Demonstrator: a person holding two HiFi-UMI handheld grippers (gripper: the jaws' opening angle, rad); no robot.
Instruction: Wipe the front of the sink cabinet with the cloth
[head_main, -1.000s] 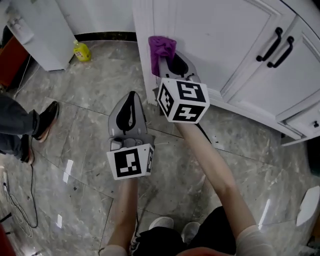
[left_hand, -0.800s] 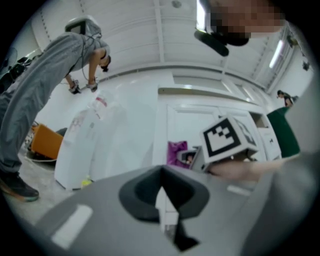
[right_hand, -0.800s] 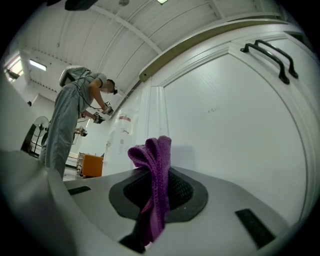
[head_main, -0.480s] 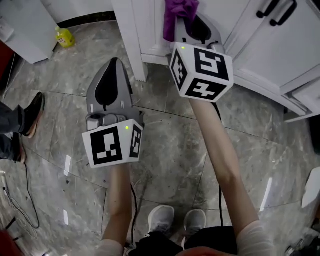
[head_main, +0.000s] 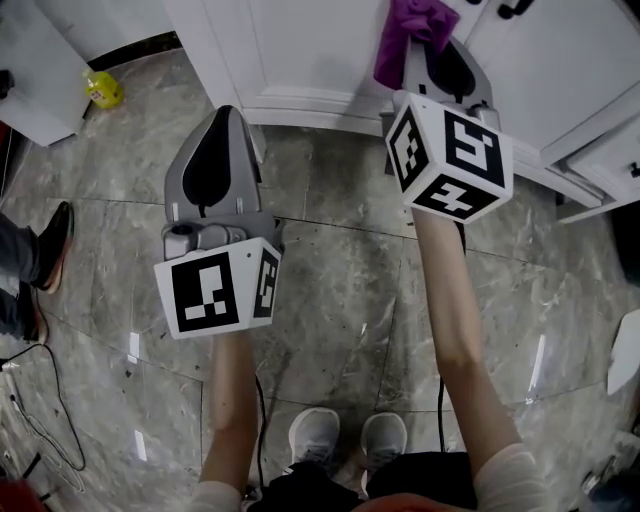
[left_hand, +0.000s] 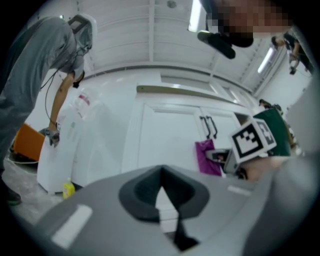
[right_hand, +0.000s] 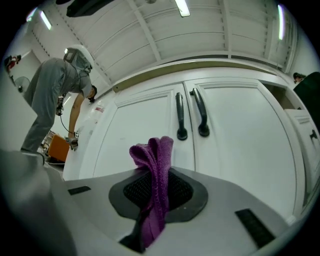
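My right gripper (head_main: 432, 42) is shut on a purple cloth (head_main: 408, 34), held up at the lower part of the white sink cabinet (head_main: 320, 50). In the right gripper view the cloth (right_hand: 155, 175) stands bunched between the jaws of that gripper (right_hand: 156, 172), below two black door handles (right_hand: 190, 116). Whether the cloth touches the door I cannot tell. My left gripper (head_main: 226, 114) hangs shut and empty over the floor, left of the right one and short of the cabinet base. In the left gripper view the left gripper (left_hand: 161, 174) points at the cabinet (left_hand: 165, 135), and the cloth (left_hand: 206, 158) shows at the right.
The floor is grey marble tile (head_main: 340, 300). A yellow bottle (head_main: 103, 89) stands beside a white appliance (head_main: 40, 60) at the far left. Another person's shoe (head_main: 50, 240) and a cable (head_main: 40, 400) lie at the left. A person in grey (right_hand: 55, 95) bends over beyond the cabinet.
My right gripper has carried the cloth rightward from the cabinet's corner post onto the door front. The left gripper has come closer to the cabinet base, still shut.
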